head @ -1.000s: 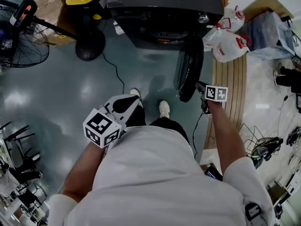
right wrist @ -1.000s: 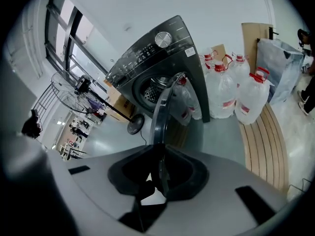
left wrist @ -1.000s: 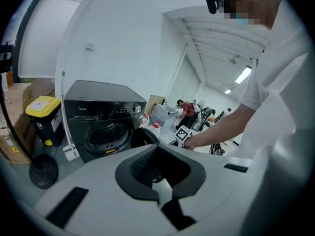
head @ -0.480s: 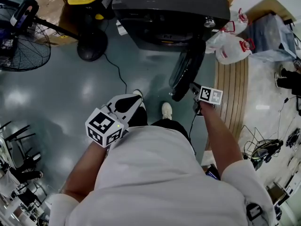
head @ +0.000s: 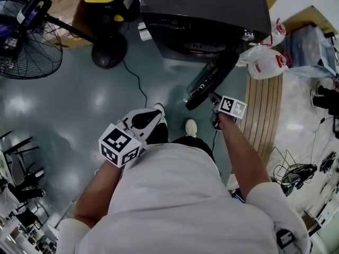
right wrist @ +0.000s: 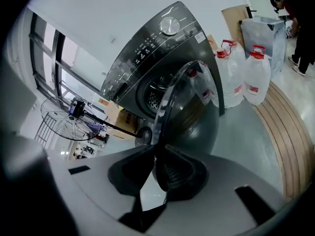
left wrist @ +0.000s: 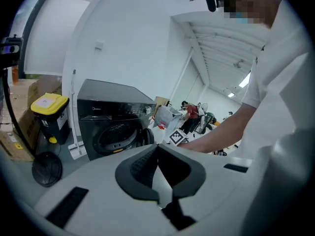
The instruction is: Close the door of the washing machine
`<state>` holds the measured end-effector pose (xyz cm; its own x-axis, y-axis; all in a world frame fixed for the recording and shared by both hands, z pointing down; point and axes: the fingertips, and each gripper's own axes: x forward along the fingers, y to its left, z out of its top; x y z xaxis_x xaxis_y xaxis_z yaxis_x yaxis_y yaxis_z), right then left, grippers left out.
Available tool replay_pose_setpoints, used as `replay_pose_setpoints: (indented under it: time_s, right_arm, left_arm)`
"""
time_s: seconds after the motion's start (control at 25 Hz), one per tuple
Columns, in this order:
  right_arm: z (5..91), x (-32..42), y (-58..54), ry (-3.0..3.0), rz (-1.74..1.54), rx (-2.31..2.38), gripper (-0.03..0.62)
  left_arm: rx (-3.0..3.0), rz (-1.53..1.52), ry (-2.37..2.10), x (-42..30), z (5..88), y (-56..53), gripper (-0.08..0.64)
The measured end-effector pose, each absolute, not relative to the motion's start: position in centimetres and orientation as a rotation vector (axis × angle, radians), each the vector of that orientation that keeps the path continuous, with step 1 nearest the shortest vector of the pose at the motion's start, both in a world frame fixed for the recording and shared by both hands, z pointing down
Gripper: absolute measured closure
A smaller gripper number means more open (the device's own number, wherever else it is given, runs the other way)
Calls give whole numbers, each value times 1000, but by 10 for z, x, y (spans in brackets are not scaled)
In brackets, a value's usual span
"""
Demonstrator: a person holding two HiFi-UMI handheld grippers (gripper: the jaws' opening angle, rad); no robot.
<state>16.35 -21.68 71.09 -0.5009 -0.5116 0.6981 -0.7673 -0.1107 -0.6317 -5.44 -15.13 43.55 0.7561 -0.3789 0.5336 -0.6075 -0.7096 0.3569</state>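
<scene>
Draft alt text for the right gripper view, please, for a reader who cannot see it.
The right gripper clamps the edge of a dark washing machine's round door, which stands partly open. Two jugs stand to its right, a fan to its left.

Glossy dark washing machine (head: 206, 9), shiny glass-fronted door (head: 209, 81), smooth reflective floor (head: 79, 105), and matt slatted wood boards (head: 267, 107).

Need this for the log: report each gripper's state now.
Left gripper: closed, nothing between its jaws.
Right gripper: closed on the edge of the round dark glass washing machine door.
</scene>
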Motion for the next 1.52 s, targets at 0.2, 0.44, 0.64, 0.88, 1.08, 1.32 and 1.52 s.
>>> replay_pose_setpoints:
  time_s: [0.2,0.44,0.64,0.88,1.08,1.32,1.52]
  right_arm:
    - [710,137,-239,-1932,1675,1458,517]
    - [710,113,-269,-1935,1733,1515,517]
    - [710,97,-291,-1928,1764,1567,517]
    - [709,82,-318,-1934,1772,1614,517]
    - [708,71,-339,-1924,1807,1666,517]
    - [707,63,-368,-1920,1844,1724,517]
    - [707,56,-392,-1907,1884,1775,518]
  left_arm:
    - [2419,592,-732,-73,438,-159,543]
    - [2414,597,-708,-92,442,-172,543]
    - [2417,603,-686,-106,445,-180,543]
    - [2408,611,-661,-124,450,-189,543]
    - [2398,606,-655,-140,455,-194,543]
    - [2390,598,-655,-156,458,-206,543]
    - [2383,596,-661,-167,461,-216,543]
